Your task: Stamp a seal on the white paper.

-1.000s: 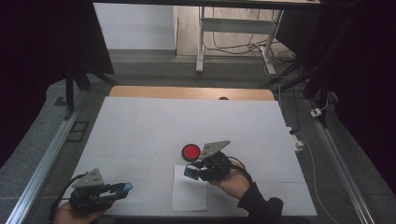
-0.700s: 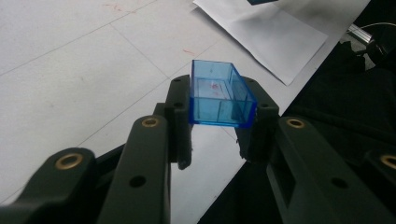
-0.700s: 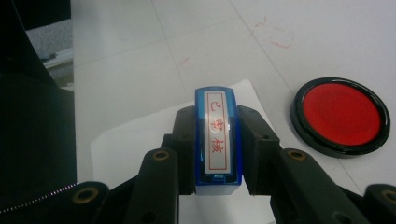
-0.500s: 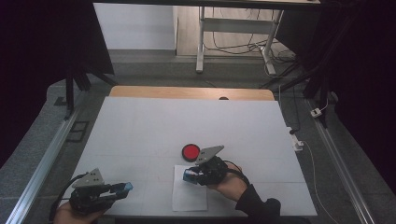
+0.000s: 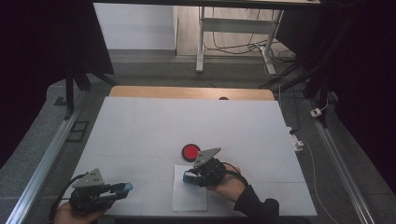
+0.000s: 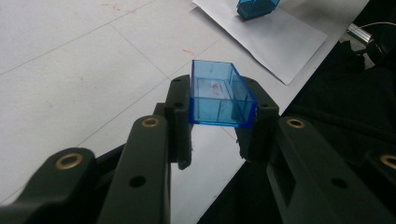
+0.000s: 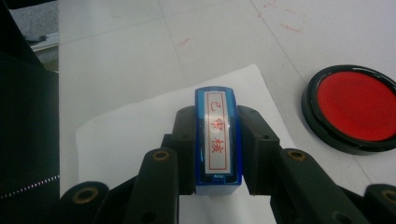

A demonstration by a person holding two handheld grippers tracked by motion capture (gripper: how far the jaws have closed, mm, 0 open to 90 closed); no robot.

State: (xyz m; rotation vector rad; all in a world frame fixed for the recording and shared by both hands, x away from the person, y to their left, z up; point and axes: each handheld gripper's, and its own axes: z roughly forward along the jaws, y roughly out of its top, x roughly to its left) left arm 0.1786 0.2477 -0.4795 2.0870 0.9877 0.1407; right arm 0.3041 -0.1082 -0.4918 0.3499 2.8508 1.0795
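A: What is each hand doing right now?

B: The right claw (image 7: 215,154) is clamped on a blue stamp (image 7: 215,140), pinching its long sides. The stamp sits over the sheet of white paper (image 5: 189,198) at the near edge of the counter (image 5: 140,130), just this side of the red ink pad (image 5: 190,151). The left claw (image 6: 219,116) is clamped on the clear blue stamp cap (image 6: 219,95), held above the counter at the near left, well apart from the paper.

A: So the step looks like pressing the stamp onto the paper?

B: That is my reading. To do it well, bring the stamp down flat, so its whole face meets the sheet at once, press straight down without sliding, then lift straight up. Any rocking or drag would likely smear the print. The paper lies loose, so a sideways push could shift it.

A: Which way does the stamp point?

B: In the right gripper view its labelled top, with red characters in a red frame, faces up toward the camera, so the printing face should point down at the paper. Its long axis runs along the jaws, away from the hand. The cap lies open-side up, its long axis also running away from the left hand.
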